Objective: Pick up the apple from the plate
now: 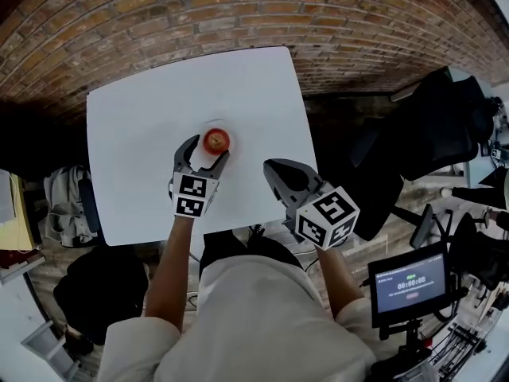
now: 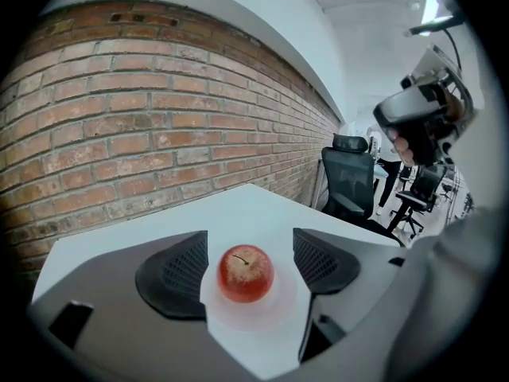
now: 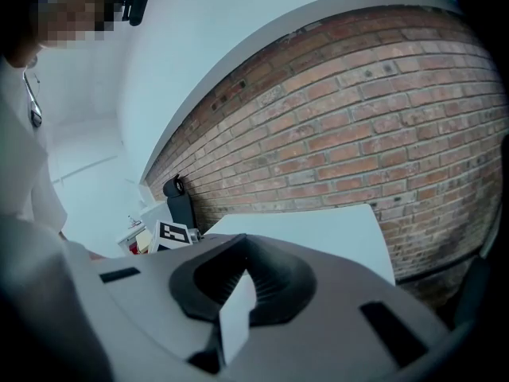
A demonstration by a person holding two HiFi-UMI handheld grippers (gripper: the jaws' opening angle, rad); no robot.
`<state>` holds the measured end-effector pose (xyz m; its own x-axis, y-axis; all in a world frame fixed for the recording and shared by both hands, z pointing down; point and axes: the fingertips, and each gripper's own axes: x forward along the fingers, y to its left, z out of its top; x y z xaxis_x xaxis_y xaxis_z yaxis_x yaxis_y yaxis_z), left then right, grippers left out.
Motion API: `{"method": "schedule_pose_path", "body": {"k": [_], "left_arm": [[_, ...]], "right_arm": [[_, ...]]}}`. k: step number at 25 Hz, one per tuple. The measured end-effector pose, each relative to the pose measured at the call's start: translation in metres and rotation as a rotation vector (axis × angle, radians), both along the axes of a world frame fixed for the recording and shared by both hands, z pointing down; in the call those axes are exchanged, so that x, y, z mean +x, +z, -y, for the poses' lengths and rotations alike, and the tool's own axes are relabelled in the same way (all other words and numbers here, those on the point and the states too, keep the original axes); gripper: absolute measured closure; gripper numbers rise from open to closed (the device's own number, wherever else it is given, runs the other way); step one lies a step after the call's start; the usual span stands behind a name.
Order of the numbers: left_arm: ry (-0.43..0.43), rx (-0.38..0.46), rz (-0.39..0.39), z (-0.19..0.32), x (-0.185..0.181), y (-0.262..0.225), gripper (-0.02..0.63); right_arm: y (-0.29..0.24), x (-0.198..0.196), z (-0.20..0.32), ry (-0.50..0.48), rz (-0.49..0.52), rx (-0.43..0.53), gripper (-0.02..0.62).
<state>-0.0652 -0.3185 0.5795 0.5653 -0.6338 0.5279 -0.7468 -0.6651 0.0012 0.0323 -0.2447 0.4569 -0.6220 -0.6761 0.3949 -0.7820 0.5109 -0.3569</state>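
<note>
Apple [image 2: 246, 273] on its plate [image 2: 262, 318], mid-frame
Left gripper [image 2: 248, 255] wide open around it, not touching; right gripper [image 3: 241, 270] closed, empty.

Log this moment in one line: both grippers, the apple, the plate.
left gripper: open, jaws either side of apple, no contact | apple: on plate | right gripper: shut, empty
</note>
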Motion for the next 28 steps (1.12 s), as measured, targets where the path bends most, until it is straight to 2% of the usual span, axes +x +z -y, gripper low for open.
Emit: {"method": "schedule_pose_path", "body": {"k": [6,13,17,22,28], "left_arm": [[-0.022,0.033,-0.002,0.004,-0.003,0.014,0.253],[-0.001,0.081,-0.016,0.007,0.002,0.041,0.235],[-0.015,0.07,-0.01,0.008,0.003,0.05,0.233],[-0.065,0.058,-0.041,0.015,0.001,0.057,0.233],[-0.062,0.053,-0.049,0.016,0.004,0.061,0.222]], "right_arm": [[0.009,0.001,0.002,-0.011,-0.014,-0.017,0.594],[0.029,-0.001,0.011,0.002,-0.019,-0.019,0.594],[0.032,0.0,0.008,0.007,-0.02,-0.025,0.594],[0.037,0.0,0.005,0.003,-0.025,-0.034,0.594],[0.042,0.001,0.005,0.02,-0.028,-0.048,0.594]]}}
